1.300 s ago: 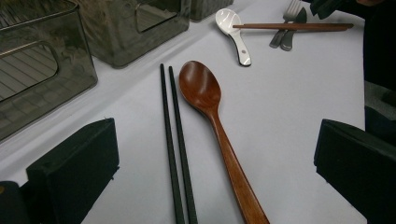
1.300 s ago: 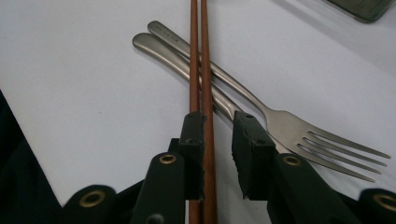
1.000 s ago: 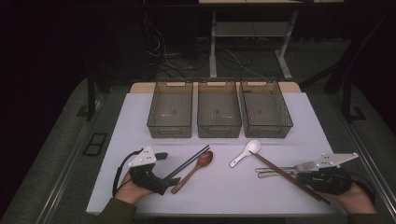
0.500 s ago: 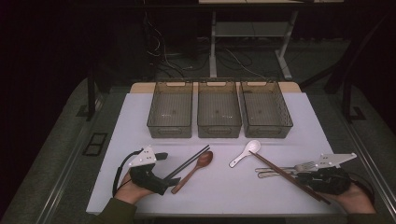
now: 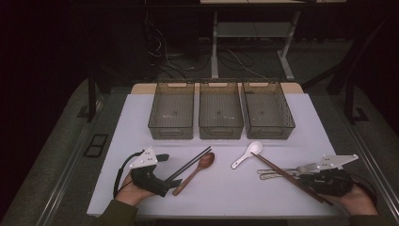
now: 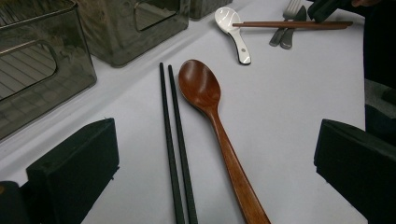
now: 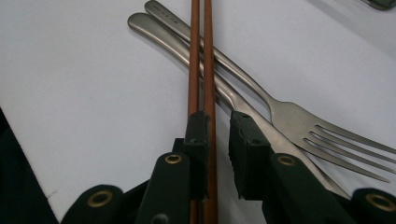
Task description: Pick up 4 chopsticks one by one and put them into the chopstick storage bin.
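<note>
The right gripper (image 7: 217, 135), at the lower right of the surface (image 5: 141, 117) near its edge, is shown with fingers narrowed about the brown chopsticks (image 7: 201, 56), which are laid across a fork (image 7: 299, 116) and knife (image 7: 196, 60). The left gripper (image 6: 210, 154) is held with fingers wide, the black chopsticks (image 6: 173, 140) and wooden spoon (image 6: 210, 112) lying between them. Three bins (image 5: 221, 110) are ranged across the upper middle, with bare surface before them.

You're working in a lab-style recording bay, not a kitchen. The white table (image 5: 141, 122) sits on a dark carpeted floor (image 5: 56, 155), lit alone while the surroundings fall dark. Behind it stands a metal desk frame (image 5: 254, 42) with loose cables (image 5: 164, 56) trailing across the floor. Three identical smoky plastic bins (image 5: 221, 113) line up in a row, with cutlery laid out as test items.
</note>
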`<state>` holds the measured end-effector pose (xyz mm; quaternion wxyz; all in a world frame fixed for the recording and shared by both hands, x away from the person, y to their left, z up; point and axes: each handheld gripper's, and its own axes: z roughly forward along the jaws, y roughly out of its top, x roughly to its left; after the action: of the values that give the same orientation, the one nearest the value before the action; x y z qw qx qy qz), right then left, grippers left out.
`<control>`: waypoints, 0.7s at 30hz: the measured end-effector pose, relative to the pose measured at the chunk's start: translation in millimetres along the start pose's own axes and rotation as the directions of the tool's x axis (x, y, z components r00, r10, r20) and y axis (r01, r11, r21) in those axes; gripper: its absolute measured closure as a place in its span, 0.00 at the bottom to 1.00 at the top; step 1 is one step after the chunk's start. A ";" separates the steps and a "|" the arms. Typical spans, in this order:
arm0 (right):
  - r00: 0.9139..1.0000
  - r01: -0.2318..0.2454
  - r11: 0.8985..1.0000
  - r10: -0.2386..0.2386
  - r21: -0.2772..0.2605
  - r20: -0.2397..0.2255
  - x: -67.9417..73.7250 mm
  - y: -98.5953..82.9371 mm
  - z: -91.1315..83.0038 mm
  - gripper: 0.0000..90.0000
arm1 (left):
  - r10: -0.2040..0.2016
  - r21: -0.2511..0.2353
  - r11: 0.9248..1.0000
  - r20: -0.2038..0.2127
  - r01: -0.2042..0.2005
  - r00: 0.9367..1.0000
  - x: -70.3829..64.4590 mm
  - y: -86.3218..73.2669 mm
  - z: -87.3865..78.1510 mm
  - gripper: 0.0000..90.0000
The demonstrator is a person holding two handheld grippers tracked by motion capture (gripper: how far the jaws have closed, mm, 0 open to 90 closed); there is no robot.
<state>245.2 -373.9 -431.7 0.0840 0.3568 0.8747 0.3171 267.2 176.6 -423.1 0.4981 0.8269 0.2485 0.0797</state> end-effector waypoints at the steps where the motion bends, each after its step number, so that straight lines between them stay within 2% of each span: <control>1: 1.000 -0.001 1.000 0.001 0.002 0.002 -0.1 -0.1 0.5 0.85 | 0.000 0.000 1.000 0.000 0.000 1.000 0.0 0.0 0.0 0.00; 12: 1.000 -0.004 1.000 0.004 0.026 0.003 -2.7 -2.1 5.8 0.87 | 0.000 0.000 1.000 0.001 0.000 1.000 -0.1 0.0 0.3 0.00; 21: 1.000 0.016 0.999 -0.016 0.039 0.013 -2.3 -2.3 7.6 0.90 | 0.001 0.000 1.000 0.002 -0.001 1.000 -0.2 0.0 0.5 0.00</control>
<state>248.4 -373.0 -439.2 0.0853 0.3535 0.8830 0.2970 267.2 176.1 -423.4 0.4982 0.8271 0.2478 0.0789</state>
